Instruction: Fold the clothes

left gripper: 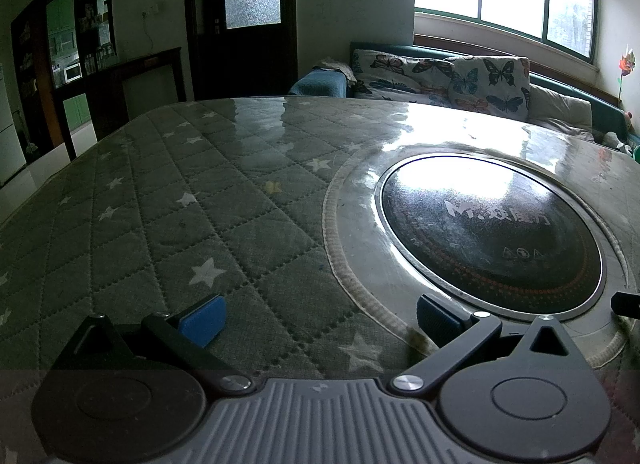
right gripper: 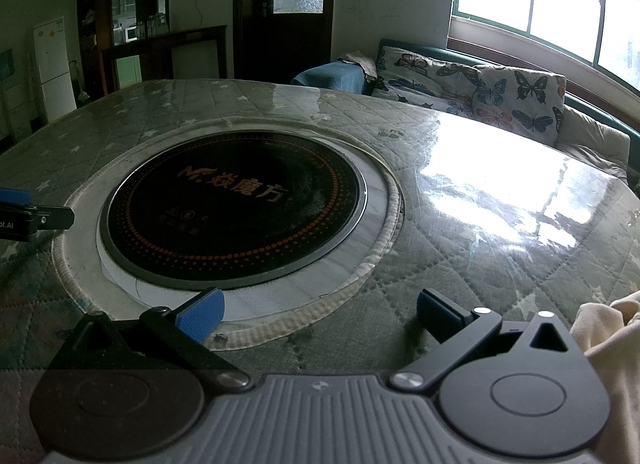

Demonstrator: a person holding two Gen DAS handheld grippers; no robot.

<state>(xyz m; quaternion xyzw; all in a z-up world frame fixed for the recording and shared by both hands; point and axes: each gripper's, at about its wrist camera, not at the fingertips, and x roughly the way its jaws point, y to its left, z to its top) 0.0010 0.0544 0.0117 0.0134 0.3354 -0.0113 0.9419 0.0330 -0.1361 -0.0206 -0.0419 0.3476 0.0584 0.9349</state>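
Observation:
A cream-coloured garment [right gripper: 608, 348] shows only at the lower right edge of the right wrist view, beside my right gripper and apart from its fingers. My right gripper [right gripper: 318, 318] is open and empty above the table's near edge. My left gripper [left gripper: 320, 320] is open and empty over the quilted table cover [left gripper: 180, 224]; it also shows at the left edge of the right wrist view [right gripper: 24, 212]. No clothing shows in the left wrist view.
The table has a green star-patterned quilted cover under clear plastic [right gripper: 500, 224]. A round black cooktop [right gripper: 234, 206] sits set into its middle, also in the left wrist view [left gripper: 488, 240]. A sofa with butterfly cushions [left gripper: 452, 80] stands behind, under a window.

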